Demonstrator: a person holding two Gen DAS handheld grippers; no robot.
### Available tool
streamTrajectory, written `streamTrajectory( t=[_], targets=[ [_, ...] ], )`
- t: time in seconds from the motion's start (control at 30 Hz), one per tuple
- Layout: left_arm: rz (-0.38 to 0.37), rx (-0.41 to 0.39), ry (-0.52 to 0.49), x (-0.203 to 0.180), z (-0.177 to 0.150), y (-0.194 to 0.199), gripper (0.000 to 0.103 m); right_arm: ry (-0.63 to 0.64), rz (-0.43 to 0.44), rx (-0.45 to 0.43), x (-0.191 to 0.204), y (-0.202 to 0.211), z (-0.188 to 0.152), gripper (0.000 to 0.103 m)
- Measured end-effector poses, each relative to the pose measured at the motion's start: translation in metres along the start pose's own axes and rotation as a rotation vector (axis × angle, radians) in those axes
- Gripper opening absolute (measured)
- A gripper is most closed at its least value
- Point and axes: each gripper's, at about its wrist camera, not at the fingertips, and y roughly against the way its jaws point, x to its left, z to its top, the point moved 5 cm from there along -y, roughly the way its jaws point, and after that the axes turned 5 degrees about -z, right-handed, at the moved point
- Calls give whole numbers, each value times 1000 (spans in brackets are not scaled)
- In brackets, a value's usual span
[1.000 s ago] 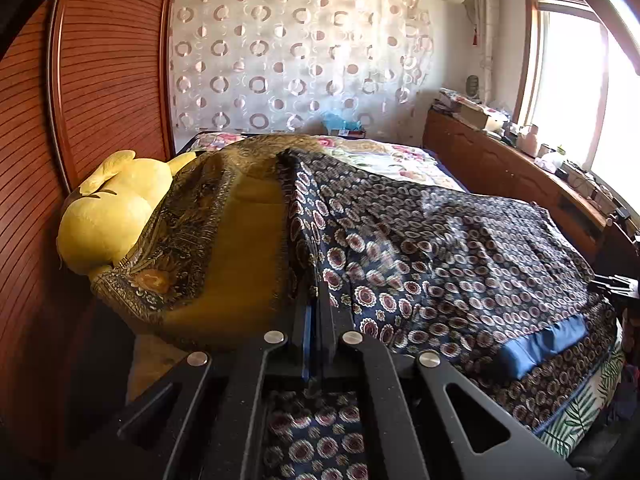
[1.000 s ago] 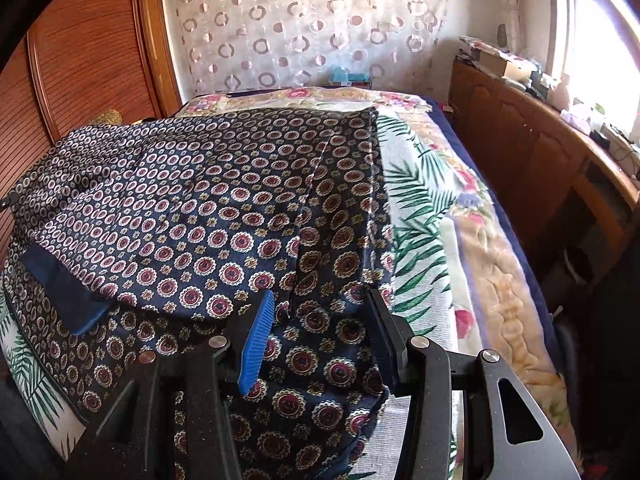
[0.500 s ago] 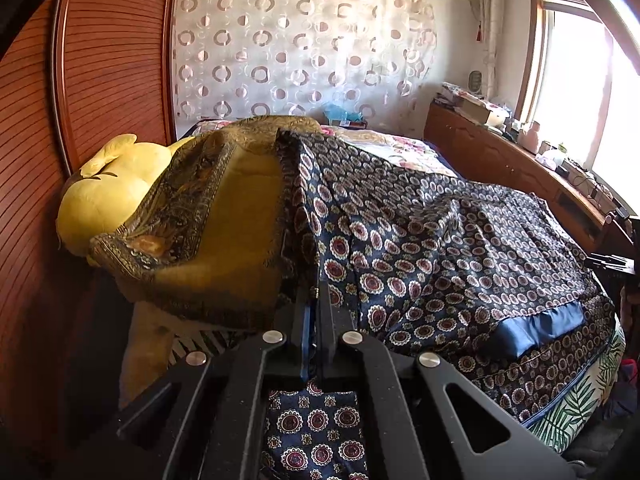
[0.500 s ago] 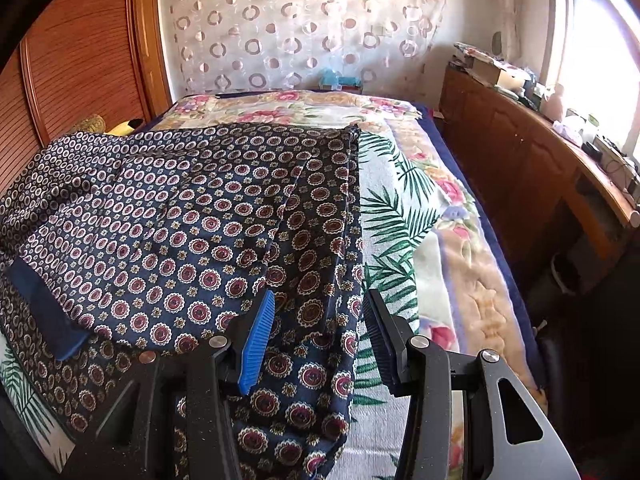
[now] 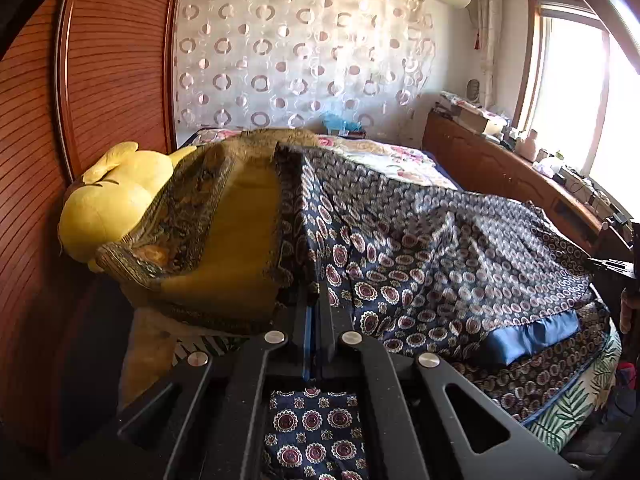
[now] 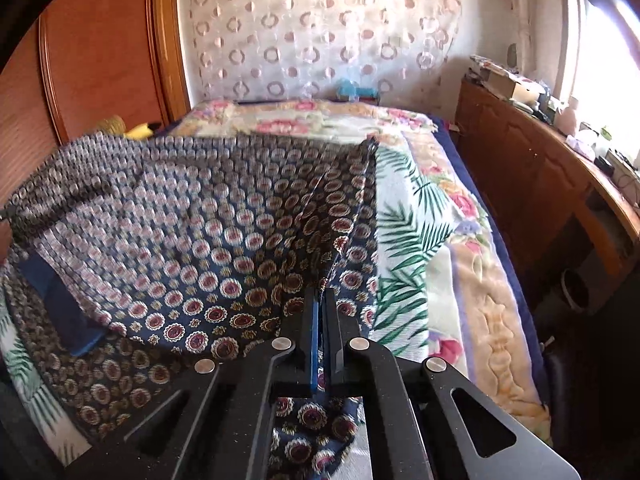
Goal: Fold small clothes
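Note:
A navy garment with red and gold medallions (image 5: 440, 248) is held up over the bed, stretched between my two grippers. It has a plain blue band (image 5: 532, 338) at its hanging edge. My left gripper (image 5: 313, 292) is shut on its left edge. My right gripper (image 6: 322, 300) is shut on its right edge (image 6: 344, 236). The garment (image 6: 192, 220) sags in the middle, and the blue band (image 6: 60, 304) shows at the lower left. A yellow-and-brown patterned cloth (image 5: 224, 236) hangs beside the garment at my left gripper.
The bed (image 6: 460, 248) has a floral and palm-leaf cover. A yellow plush toy (image 5: 108, 200) lies by the wooden wardrobe (image 5: 80, 100) on the left. A wooden cabinet (image 6: 532, 168) with clutter runs along the right under the window.
My right gripper has shut on the garment's right edge; it was open before. Both grippers have lifted the garment higher off the bed, and the cloth blurs with motion.

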Motion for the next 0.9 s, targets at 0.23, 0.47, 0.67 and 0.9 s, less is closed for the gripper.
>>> streamTrajectory(
  t=[0.23,0.47,0.67,0.9],
  targets=[
    [-1,1,17,7,-4,19,1,-41,23,-40,-18,34,-9,1],
    [3,58,37,12,-32,24,1,-32,6,-7,-26,45,-37,1],
    [32,93,17,14,-38,16,4,-14,-21,33,-22,32,-31,1],
    [59,66,2,16,-34,19,41,2,-57,-10,-11,43,-10,9]
  ],
)
